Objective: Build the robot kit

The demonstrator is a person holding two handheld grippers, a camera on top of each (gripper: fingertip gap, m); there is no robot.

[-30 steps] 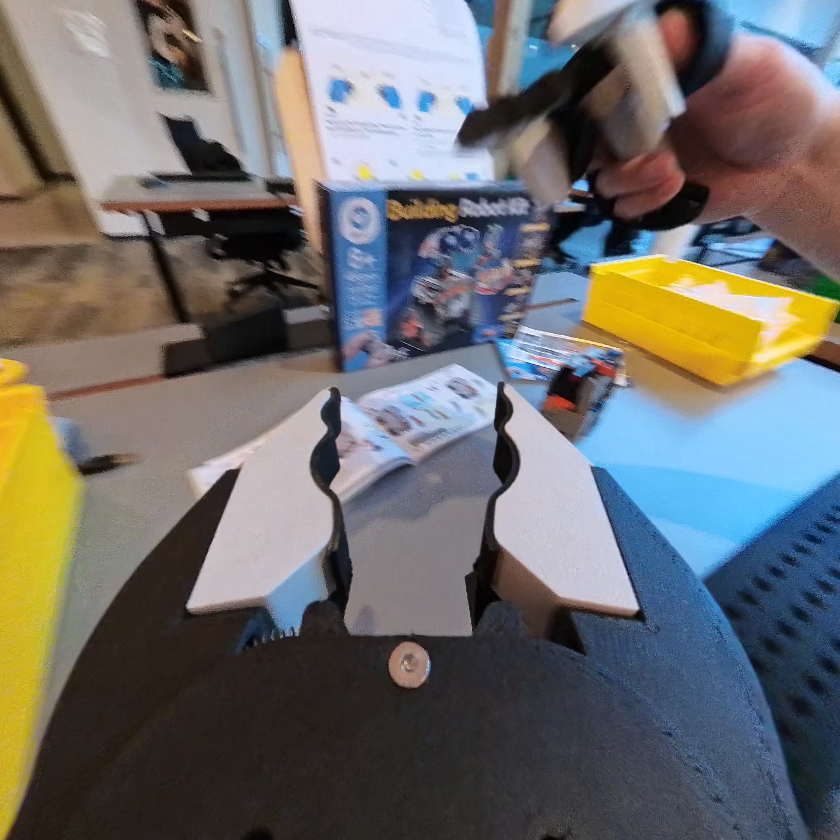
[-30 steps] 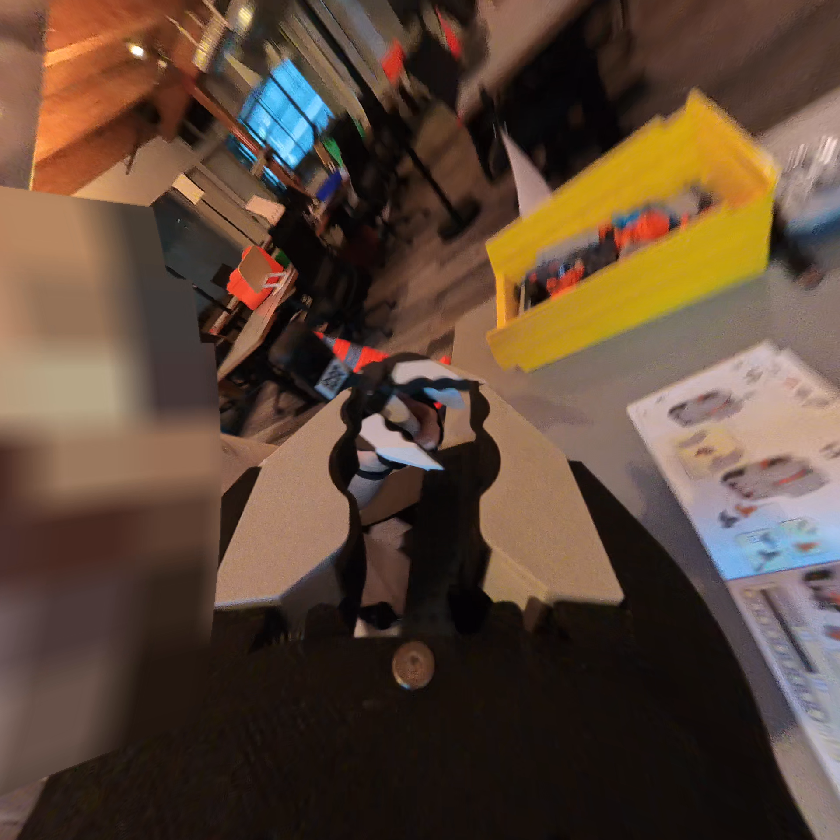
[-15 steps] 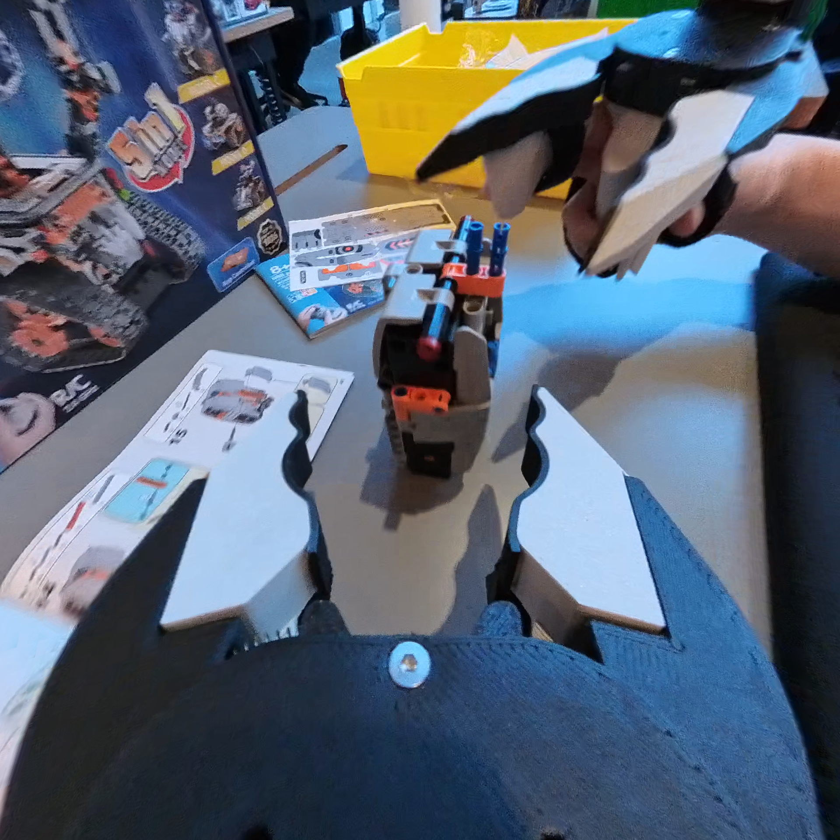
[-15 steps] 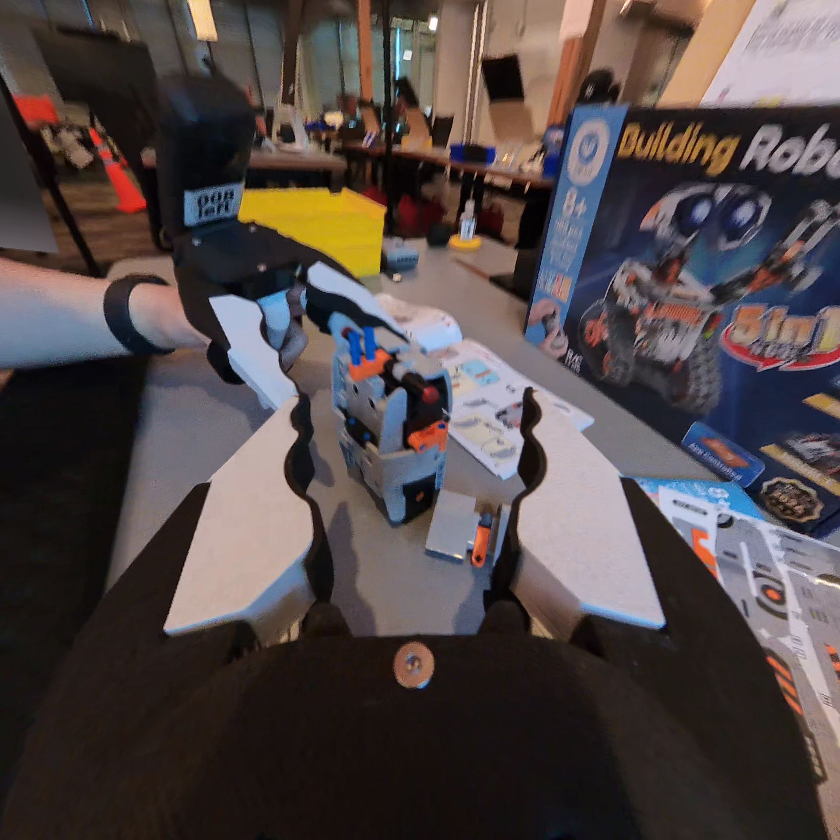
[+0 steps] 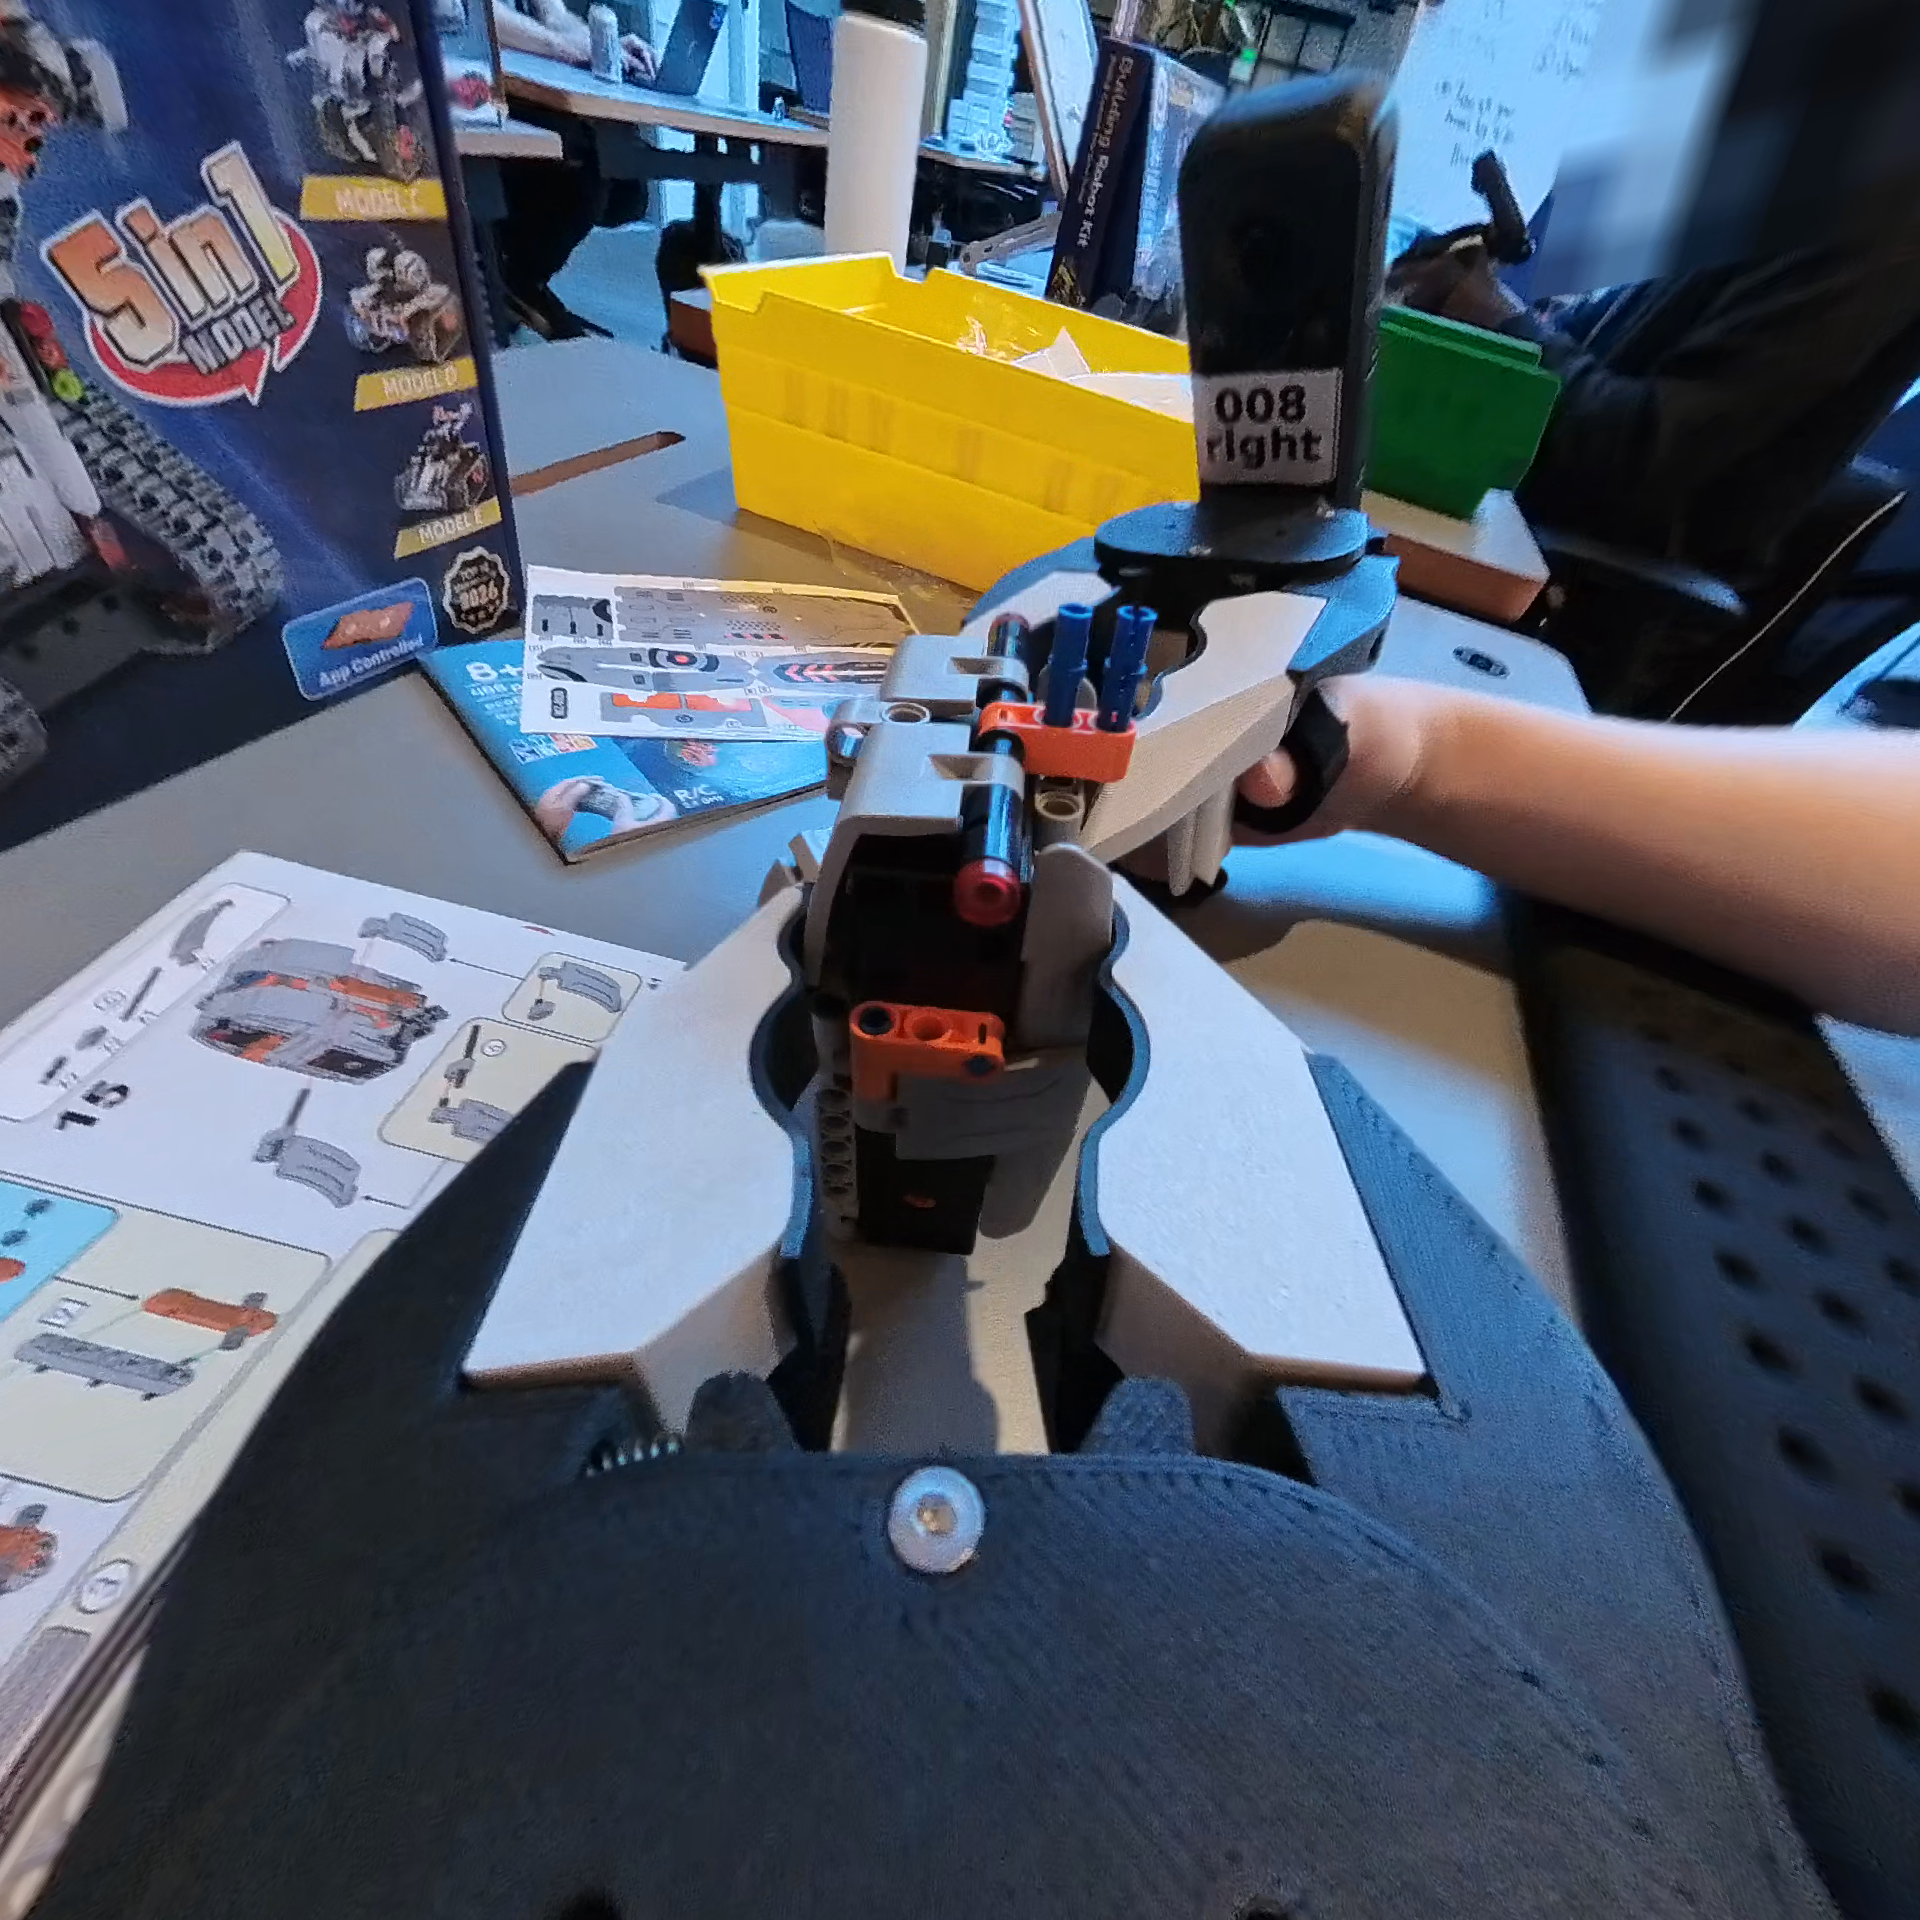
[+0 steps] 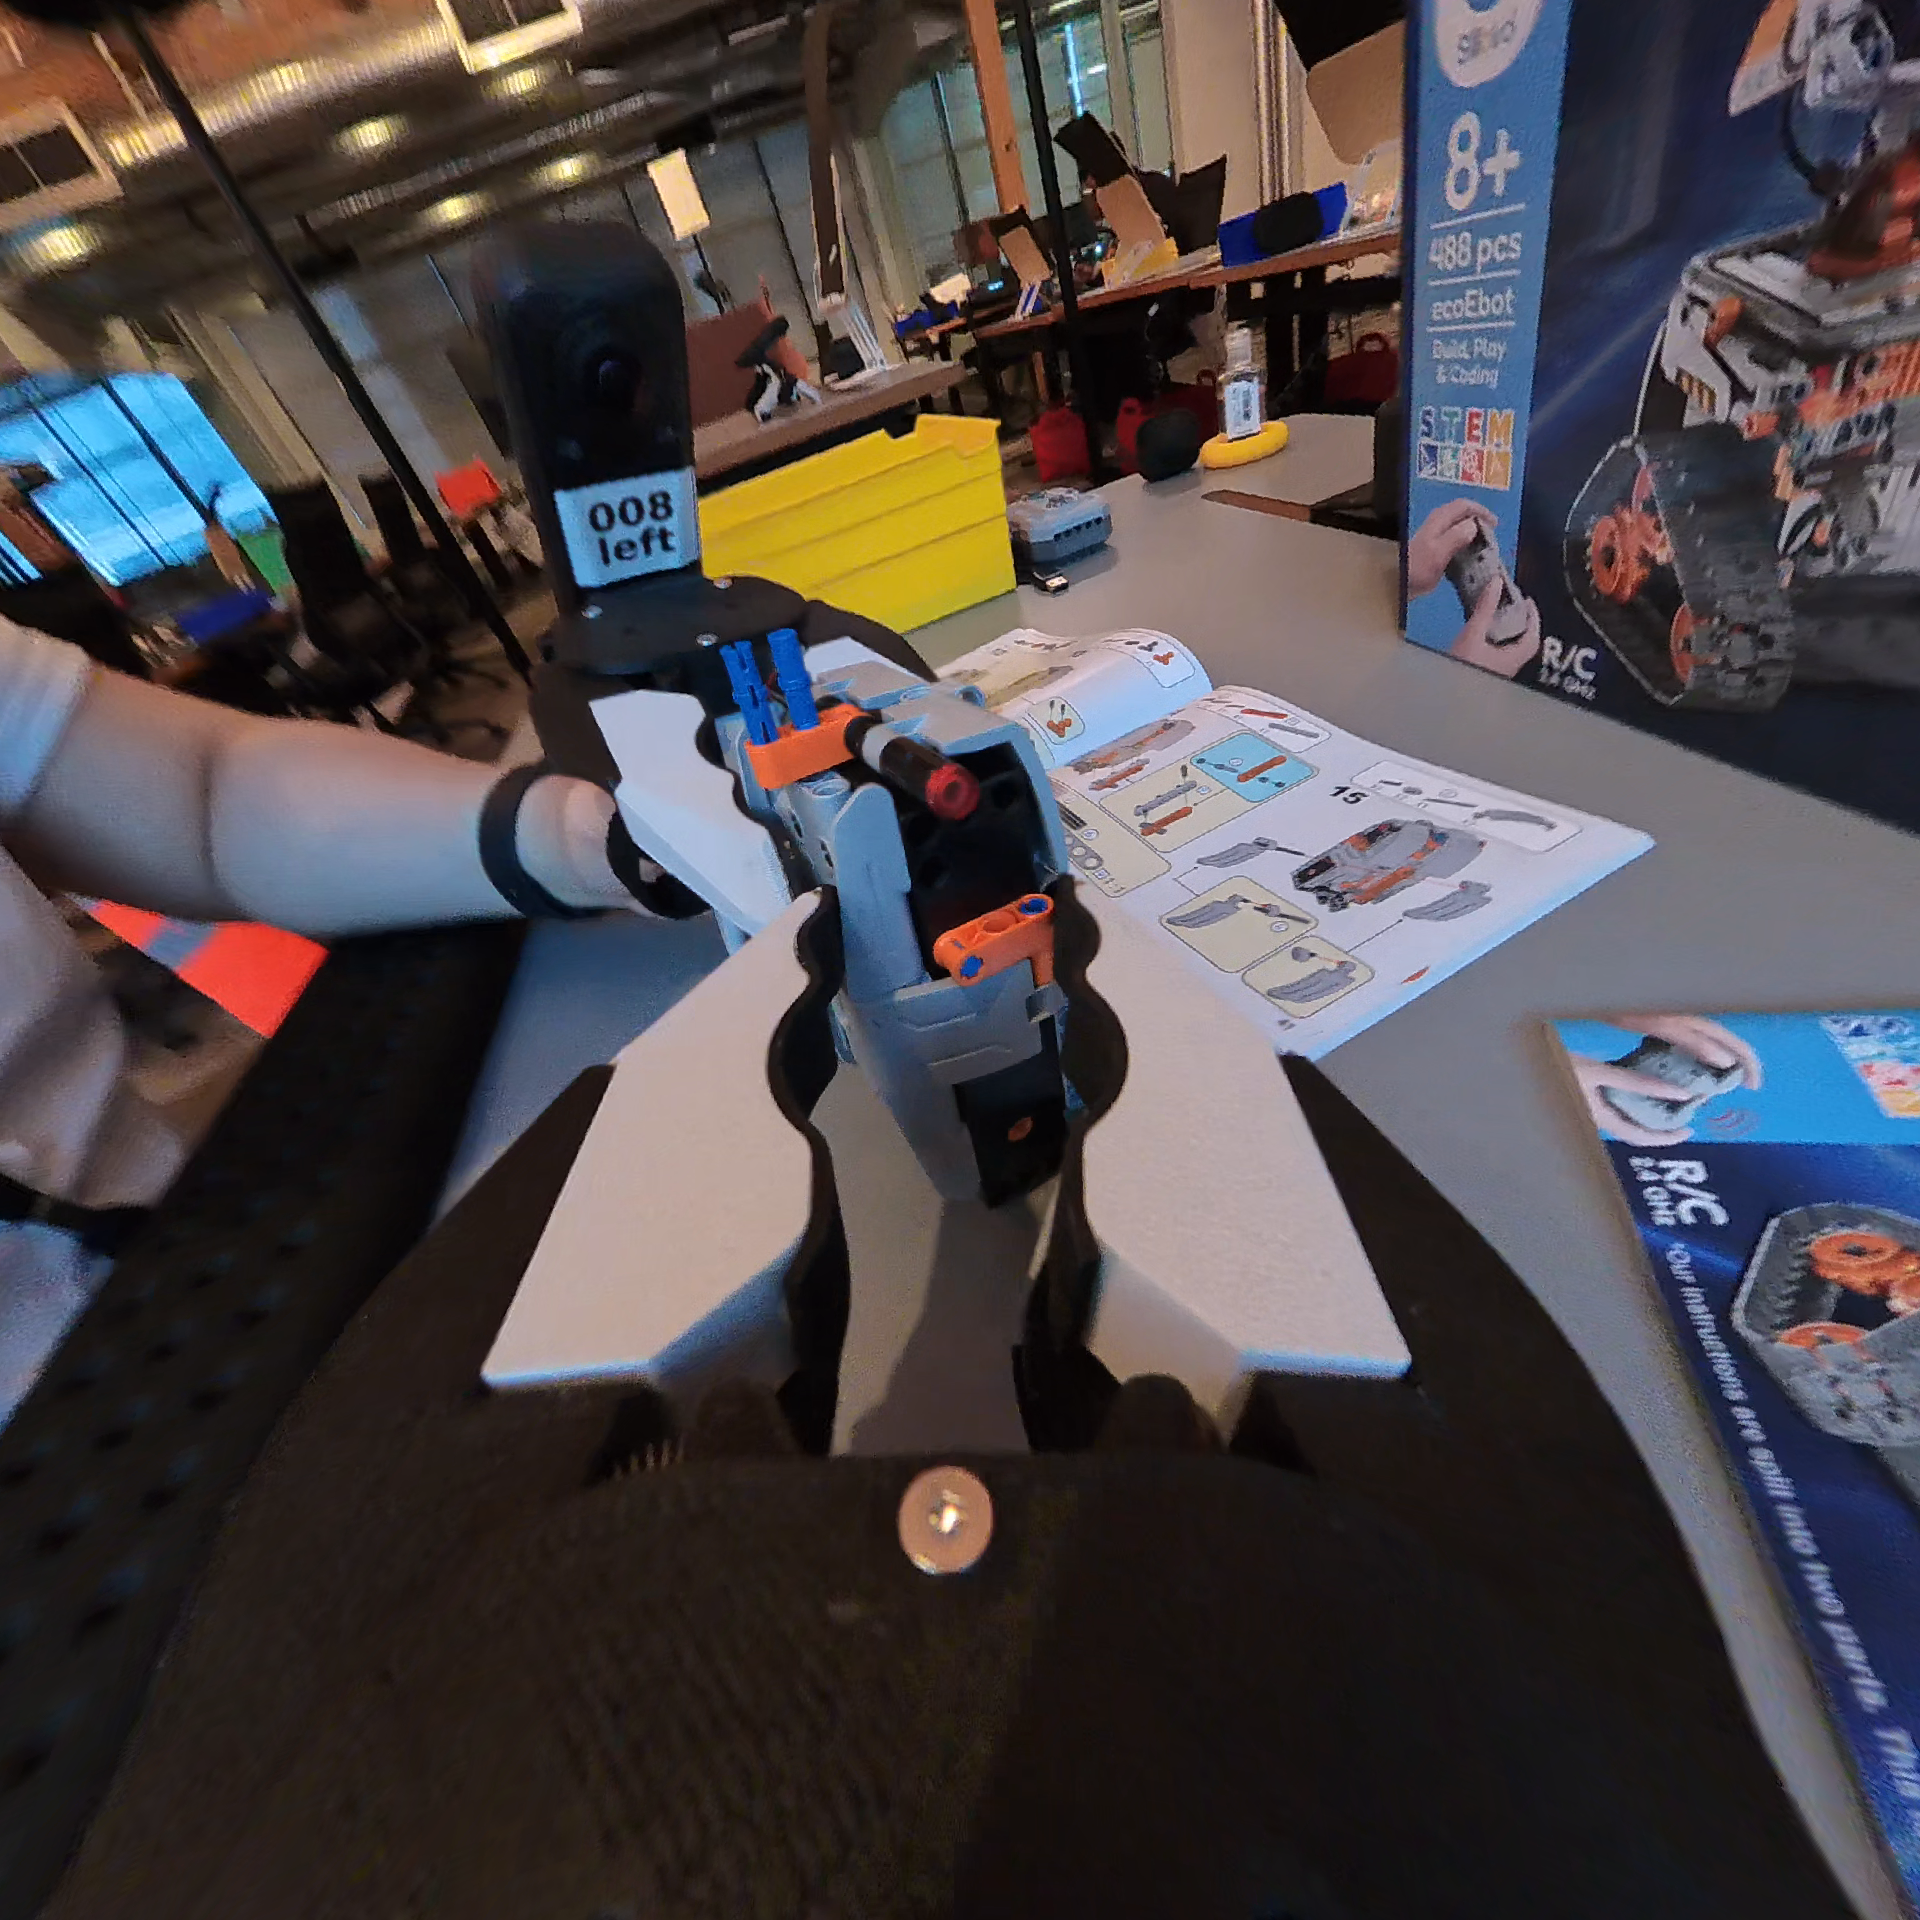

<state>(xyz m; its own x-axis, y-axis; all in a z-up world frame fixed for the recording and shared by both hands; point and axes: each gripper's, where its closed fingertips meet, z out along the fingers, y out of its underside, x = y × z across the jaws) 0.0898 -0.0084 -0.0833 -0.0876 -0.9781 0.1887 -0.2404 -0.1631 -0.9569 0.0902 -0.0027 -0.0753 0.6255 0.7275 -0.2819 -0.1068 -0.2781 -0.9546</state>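
Left wrist view: left gripper [image 5: 951,1049] clamped around brick model [image 5: 935,997] mid-table [image 5: 665,499], right gripper [image 6: 940,997] probably pinching it too. Best squeezing evenly, keeping it upright, clear of open manual [image 6: 1299,831].

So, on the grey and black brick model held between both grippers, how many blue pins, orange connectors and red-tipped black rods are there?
Grey and black brick model:
Upright blue plastic pins: 2
Orange plastic connectors: 2
Black rod with red tip: 1
Total: 5
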